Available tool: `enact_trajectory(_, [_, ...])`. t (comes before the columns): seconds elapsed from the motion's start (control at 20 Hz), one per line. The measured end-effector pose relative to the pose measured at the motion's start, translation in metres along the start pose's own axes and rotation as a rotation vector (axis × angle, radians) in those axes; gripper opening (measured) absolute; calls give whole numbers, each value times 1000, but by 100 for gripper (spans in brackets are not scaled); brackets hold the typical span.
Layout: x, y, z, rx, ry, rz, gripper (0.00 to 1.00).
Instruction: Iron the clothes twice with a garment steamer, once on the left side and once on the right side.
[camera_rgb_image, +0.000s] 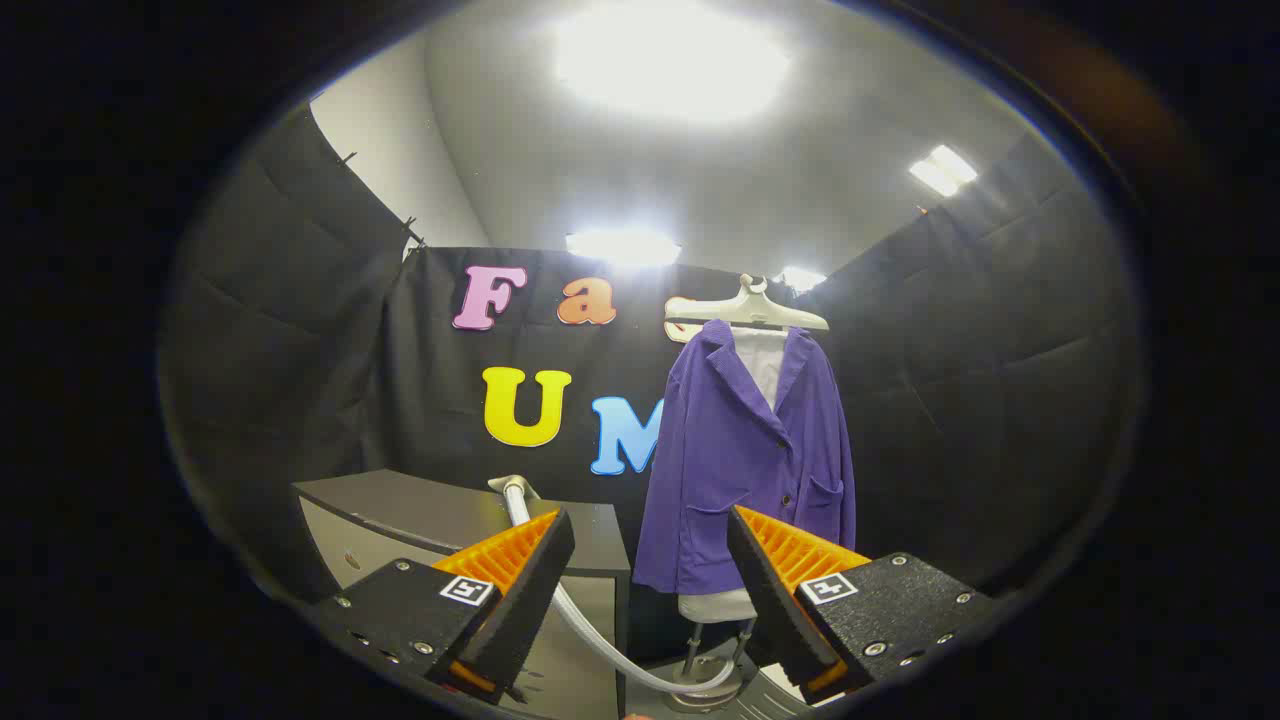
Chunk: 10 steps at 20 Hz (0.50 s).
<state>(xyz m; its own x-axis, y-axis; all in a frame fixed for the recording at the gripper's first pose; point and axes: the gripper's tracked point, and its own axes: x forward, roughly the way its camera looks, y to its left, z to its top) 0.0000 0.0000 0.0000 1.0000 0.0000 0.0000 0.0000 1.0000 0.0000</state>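
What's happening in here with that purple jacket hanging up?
A person is holding a hand-held gripper, its fingers open and holding nothing. Beyond them a purple button-front jacket hangs on a pale plastic hanger over a white dress form. A pale flexible steamer hose runs from the grey cabinet down towards the stand's base. The steamer hasn't been picked up, so ironing hasn't begun.

The jacket (750, 460) hangs on a hanger (748, 308) beyond the gripper (650, 545) — its fingers spread, nothing between them. Left of the jacket stands a cabinet (450, 520); a hose (600, 630) curves down from it.
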Motion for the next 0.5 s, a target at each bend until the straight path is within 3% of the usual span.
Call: enact_trajectory(0.5, [3, 10, 15, 39, -11, 52, 95])
